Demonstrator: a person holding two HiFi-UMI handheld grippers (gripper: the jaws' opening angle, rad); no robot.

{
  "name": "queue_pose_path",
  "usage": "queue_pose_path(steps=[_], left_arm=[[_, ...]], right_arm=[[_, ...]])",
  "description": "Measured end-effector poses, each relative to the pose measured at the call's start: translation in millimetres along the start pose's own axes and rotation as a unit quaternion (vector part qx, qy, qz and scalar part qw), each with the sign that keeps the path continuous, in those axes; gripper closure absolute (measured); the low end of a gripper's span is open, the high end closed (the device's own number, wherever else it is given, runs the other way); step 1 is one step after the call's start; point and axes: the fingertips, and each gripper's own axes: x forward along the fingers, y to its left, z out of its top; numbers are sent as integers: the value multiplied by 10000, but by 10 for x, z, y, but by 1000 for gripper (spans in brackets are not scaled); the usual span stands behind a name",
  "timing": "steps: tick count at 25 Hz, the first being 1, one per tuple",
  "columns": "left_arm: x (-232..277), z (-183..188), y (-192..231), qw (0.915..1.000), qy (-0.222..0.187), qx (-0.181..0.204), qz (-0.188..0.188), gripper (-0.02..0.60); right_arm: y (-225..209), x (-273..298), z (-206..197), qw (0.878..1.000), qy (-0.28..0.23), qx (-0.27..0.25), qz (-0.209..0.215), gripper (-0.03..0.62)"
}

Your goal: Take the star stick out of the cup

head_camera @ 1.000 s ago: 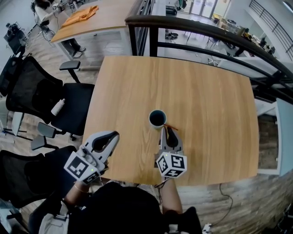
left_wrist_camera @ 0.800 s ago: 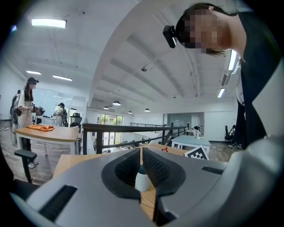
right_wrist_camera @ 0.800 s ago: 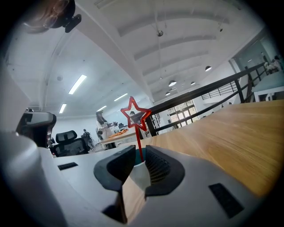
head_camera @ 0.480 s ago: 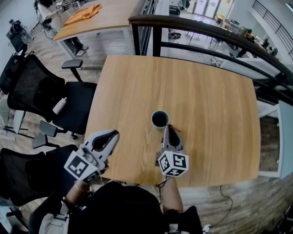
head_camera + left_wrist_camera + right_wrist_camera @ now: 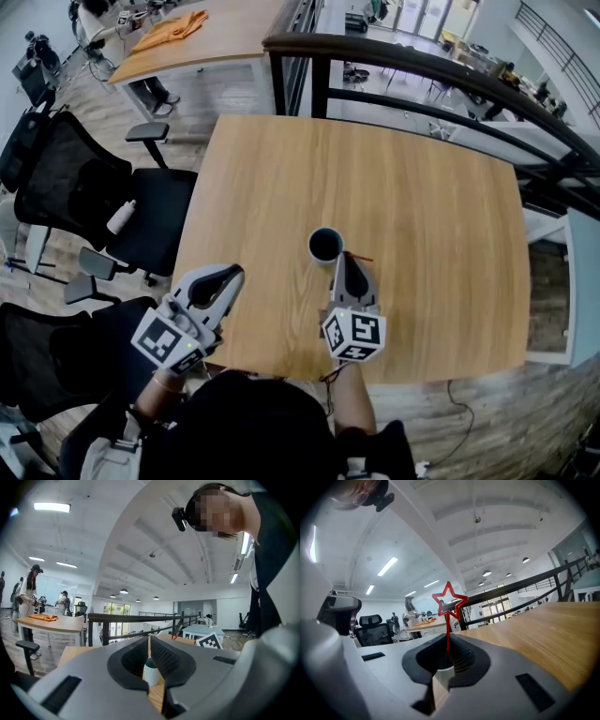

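Extraction step. Stick point(image 5: 448, 627) clamped upright in closed right tongs point(image 5: 346, 261), just right of cup point(image 5: 311, 246); lower end hidden, clearance from cup not determinable. Left tongs point(image 5: 228, 278) nearly closed, empty, left of cup at desk point(image 5: 422, 206) edge. Next: straight lift judged needed.

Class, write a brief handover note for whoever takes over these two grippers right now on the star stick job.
Left gripper: shut, empty, by the table's near left edge.
Right gripper: shut on the star stick, star uppermost, just right of the cup.
Cup: upright on the table.
Done: stick gripped.
Left: the stick's lower end is hidden, so it may not be clear of the cup; probably lift straight up.
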Motion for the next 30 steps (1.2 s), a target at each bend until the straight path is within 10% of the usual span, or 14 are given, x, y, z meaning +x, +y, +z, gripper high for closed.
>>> queue_pose_path(steps=[30], left_arm=[[-55, 123, -196, 9989, -305, 258, -229, 558]], right_arm=[[688, -640, 1073, 9838, -833, -1542, 388, 565]])
